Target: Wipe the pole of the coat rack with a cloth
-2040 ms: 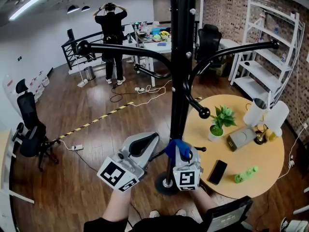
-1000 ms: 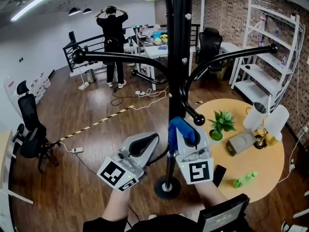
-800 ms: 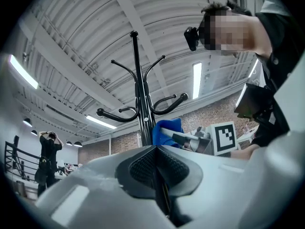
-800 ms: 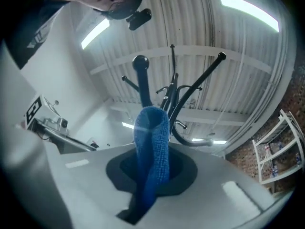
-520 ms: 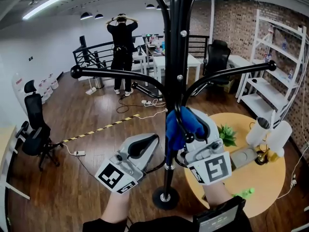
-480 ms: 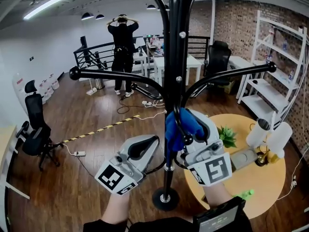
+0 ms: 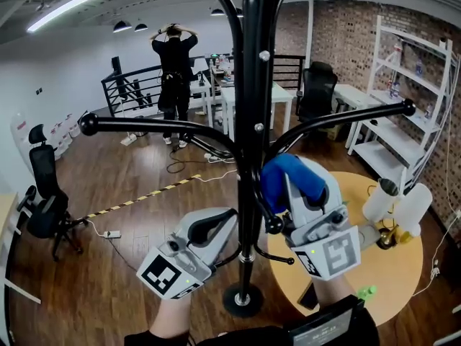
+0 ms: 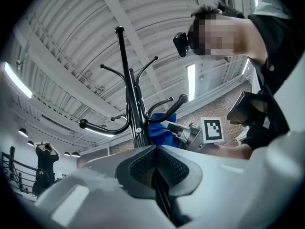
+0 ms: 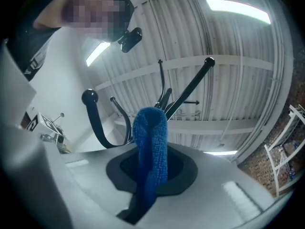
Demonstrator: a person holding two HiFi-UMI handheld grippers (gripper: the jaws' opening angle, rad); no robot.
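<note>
My right gripper (image 7: 289, 187) is raised beside the coat rack (image 7: 243, 300), and its jaws are clamped on the blue cloth (image 7: 287, 176). In the right gripper view the cloth (image 9: 150, 132) stands up from between the closed jaws as a folded loop. The right gripper (image 9: 151, 170) points up along the rack's curved arms toward the ceiling.

The cloth lies just right of the black pole (image 7: 250, 114), a little below where the long side arms branch off. It looks pressed against the pole, though I cannot be sure of contact. A short hook (image 7: 273, 224) with a ball end curves across the near side of this gripper.

My left gripper (image 7: 216, 225) is lower and to the left of the pole, its tips aimed at the pole and just beside it. In the left gripper view the jaws of the left gripper (image 8: 155, 168) are pressed together with nothing between them. Past them I see the pole (image 8: 130, 99) rising, with the cloth (image 8: 158, 128) behind it and the right gripper's square marker (image 8: 212, 130) further right.

A round wooden table (image 7: 400, 265) stands to the right of the rack's base, with a green object (image 7: 366, 293) at its near edge. White shelves (image 7: 403, 92) stand against the brick wall on the far right. A person in black (image 7: 173, 60) stands far off by the railing. An office chair (image 7: 43, 204) is at the left, and striped tape (image 7: 140, 192) runs across the wood floor.
</note>
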